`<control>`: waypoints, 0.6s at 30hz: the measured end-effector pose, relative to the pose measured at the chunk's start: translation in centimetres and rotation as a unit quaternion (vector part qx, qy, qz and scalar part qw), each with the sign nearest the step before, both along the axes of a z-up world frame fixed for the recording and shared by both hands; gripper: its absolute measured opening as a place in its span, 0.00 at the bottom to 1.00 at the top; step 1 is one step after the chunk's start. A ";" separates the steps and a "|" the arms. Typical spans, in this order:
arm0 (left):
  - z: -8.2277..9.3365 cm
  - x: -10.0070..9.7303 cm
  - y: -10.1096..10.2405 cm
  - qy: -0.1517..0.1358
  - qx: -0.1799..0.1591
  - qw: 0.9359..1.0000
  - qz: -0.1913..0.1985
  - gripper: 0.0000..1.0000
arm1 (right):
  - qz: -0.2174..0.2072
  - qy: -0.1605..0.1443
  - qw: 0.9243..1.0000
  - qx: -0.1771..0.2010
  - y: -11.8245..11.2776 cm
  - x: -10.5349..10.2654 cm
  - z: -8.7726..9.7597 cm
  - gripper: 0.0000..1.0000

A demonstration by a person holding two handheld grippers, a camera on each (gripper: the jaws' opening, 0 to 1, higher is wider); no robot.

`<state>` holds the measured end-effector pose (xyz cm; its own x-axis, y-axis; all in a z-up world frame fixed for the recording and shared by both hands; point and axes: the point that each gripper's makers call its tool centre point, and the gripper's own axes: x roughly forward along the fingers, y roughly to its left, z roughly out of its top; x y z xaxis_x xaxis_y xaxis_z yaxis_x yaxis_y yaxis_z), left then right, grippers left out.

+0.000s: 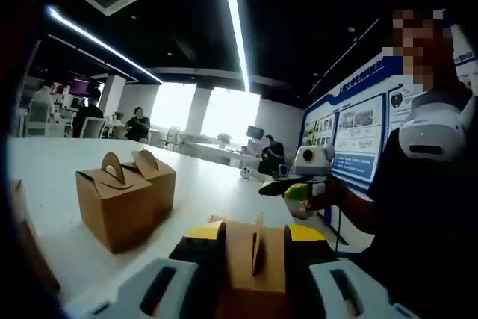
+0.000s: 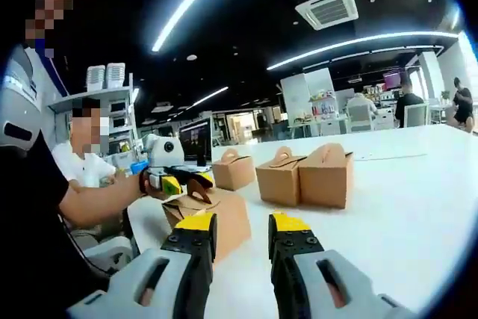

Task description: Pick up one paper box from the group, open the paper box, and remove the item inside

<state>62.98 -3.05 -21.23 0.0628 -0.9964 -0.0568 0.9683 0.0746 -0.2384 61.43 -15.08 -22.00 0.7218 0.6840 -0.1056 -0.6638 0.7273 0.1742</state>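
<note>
Matt brown cardboard paper boxes (image 2: pixel 302 175) stand on a smooth, faintly glossy white table (image 2: pixel 403 192); the nearest box (image 1: pixel 254 255) looks equally matt.

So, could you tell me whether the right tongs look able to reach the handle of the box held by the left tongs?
Probably yes: the right tongs stand open before the held box, whose handle is uncovered, with no object between them.

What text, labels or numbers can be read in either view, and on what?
None can be read.
Wall posters with a blue banner: lettering too small and blurred.
Paper boxes on the white table: plain brown, no print visible.
Box held in the left gripper: no print visible.
</note>
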 end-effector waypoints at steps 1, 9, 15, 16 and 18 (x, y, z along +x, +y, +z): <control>0.1 0.7 0.2 0.011 0.007 1.000 0.026 0.32 | -0.002 0.000 1.000 0.001 -0.2 0.0 0.1 0.28; 1.2 0.5 0.4 -0.015 0.029 0.997 0.075 0.32 | 0.003 -0.003 1.000 0.004 0.2 -0.1 0.5 0.29; 1.2 0.5 0.7 -0.017 0.024 0.992 0.121 0.31 | 0.004 -0.009 1.000 0.000 0.7 0.1 0.6 0.29; 1.3 0.7 1.0 -0.016 0.021 0.990 0.141 0.30 | 0.003 -0.007 1.000 0.002 0.7 0.2 0.6 0.29; 1.3 0.6 1.3 -0.002 0.015 0.987 0.161 0.30 | 0.002 -0.002 0.999 0.034 0.7 0.2 1.2 0.29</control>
